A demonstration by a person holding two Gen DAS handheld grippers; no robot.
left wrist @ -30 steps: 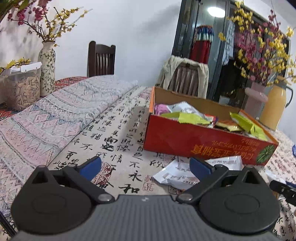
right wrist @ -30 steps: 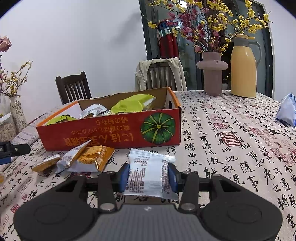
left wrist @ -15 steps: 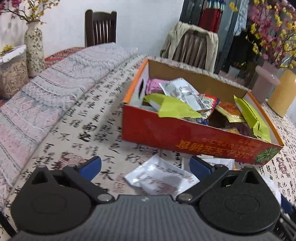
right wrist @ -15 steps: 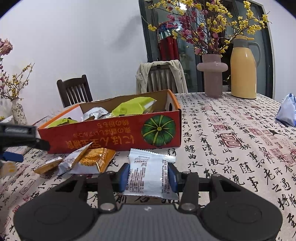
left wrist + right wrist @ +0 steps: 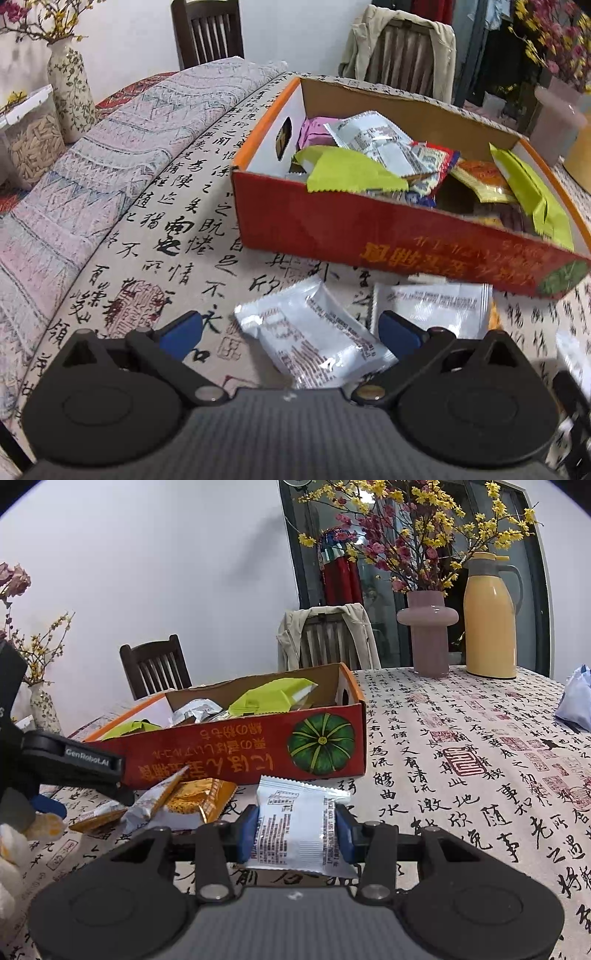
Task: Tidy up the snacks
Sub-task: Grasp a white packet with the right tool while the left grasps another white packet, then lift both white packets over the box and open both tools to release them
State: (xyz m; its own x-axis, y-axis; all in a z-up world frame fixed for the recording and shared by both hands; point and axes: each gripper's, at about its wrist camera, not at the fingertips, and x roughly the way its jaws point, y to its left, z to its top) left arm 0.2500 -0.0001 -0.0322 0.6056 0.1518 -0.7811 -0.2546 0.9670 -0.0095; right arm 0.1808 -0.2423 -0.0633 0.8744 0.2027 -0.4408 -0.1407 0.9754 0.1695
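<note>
A red cardboard box (image 5: pixel 388 240) holds several snack packets; it also shows in the right wrist view (image 5: pixel 236 753). My left gripper (image 5: pixel 291 330) is open, its blue pads on either side of a white snack packet (image 5: pixel 314 336) lying on the tablecloth in front of the box. A second white packet (image 5: pixel 432 306) lies to its right. My right gripper (image 5: pixel 297 829) is shut on a white snack packet (image 5: pixel 297 827), held just above the table near the box's front right corner. Orange and silver packets (image 5: pixel 184 797) lie loose before the box.
A calligraphy tablecloth (image 5: pixel 461 760) covers the table. A pink vase (image 5: pixel 428 635) and a yellow thermos (image 5: pixel 489 616) stand at the back right. A patterned vase (image 5: pixel 70 96) and a clear container (image 5: pixel 29 144) stand at the left. Chairs stand behind the table.
My left gripper has moved forward and down, tilting toward the table, so the white packet now lies between its open pads. The right gripper holds its packet still.
</note>
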